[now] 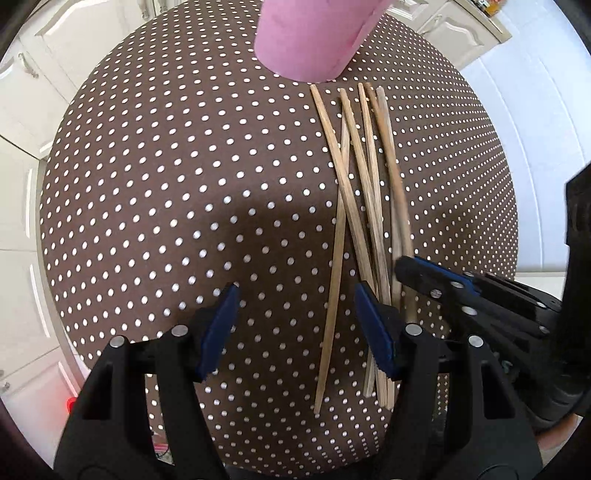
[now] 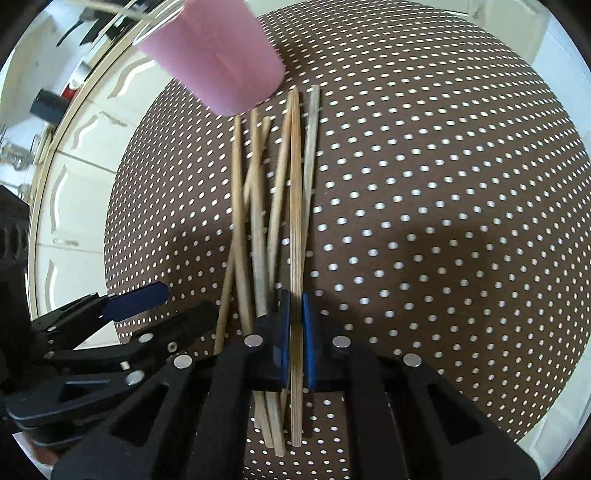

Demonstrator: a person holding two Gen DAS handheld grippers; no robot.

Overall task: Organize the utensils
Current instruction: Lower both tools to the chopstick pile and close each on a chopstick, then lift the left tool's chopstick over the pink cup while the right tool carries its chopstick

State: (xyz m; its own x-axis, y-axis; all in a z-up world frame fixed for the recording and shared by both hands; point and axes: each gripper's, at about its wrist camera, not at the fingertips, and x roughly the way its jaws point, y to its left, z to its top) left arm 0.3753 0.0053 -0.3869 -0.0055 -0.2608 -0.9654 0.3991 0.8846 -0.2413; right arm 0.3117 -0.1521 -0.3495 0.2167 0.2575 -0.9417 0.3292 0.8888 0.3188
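Several wooden chopsticks (image 1: 364, 173) lie loosely crossed on the brown polka-dot table (image 1: 166, 184), pointing toward a pink cup (image 1: 314, 33) at the far side. My left gripper (image 1: 295, 328) is open and empty, just left of the near ends of the pile. My right gripper (image 2: 296, 339) is shut on one chopstick (image 2: 295, 206) near its near end; the rest of the pile (image 2: 255, 221) lies just to its left. The pink cup (image 2: 218, 59) stands beyond the chopstick tips. The right gripper also shows in the left wrist view (image 1: 410, 269).
The round table's edge (image 2: 110, 221) drops off to the left, with white cabinets (image 1: 22, 110) beyond. The left gripper (image 2: 147, 295) shows at the lower left of the right wrist view. White floor (image 1: 535, 129) lies to the right of the table.
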